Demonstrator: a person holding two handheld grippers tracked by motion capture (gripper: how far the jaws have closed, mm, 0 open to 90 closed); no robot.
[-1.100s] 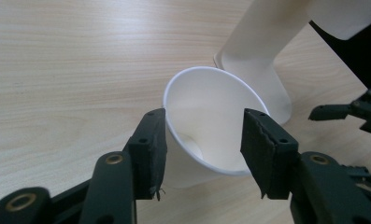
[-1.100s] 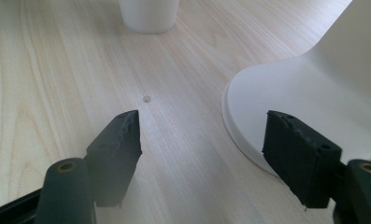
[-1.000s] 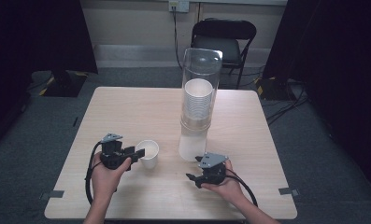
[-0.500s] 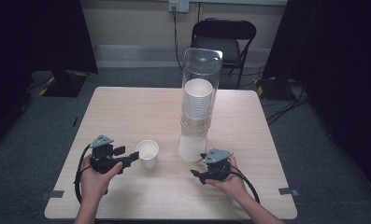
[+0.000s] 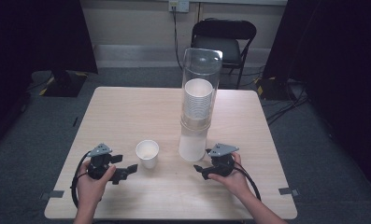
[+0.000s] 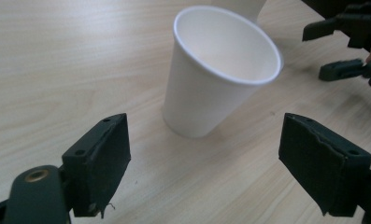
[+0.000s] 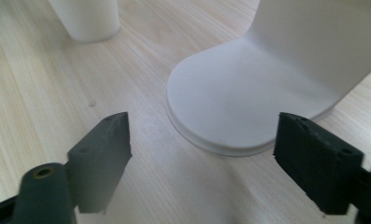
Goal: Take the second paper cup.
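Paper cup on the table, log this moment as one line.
paper cup: upright, free | left gripper: jaws just opened, beside cup | right gripper: jaws just opened, at cup dispenser base

The light wooden table carries a single white paper cup, standing upright near the front. Just beside it stands a tall cup dispenser with a clear tube, seemingly on a white base.

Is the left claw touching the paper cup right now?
Apart. In the left gripper view the left claw stands open, and bare table shows between both pads and the paper cup.
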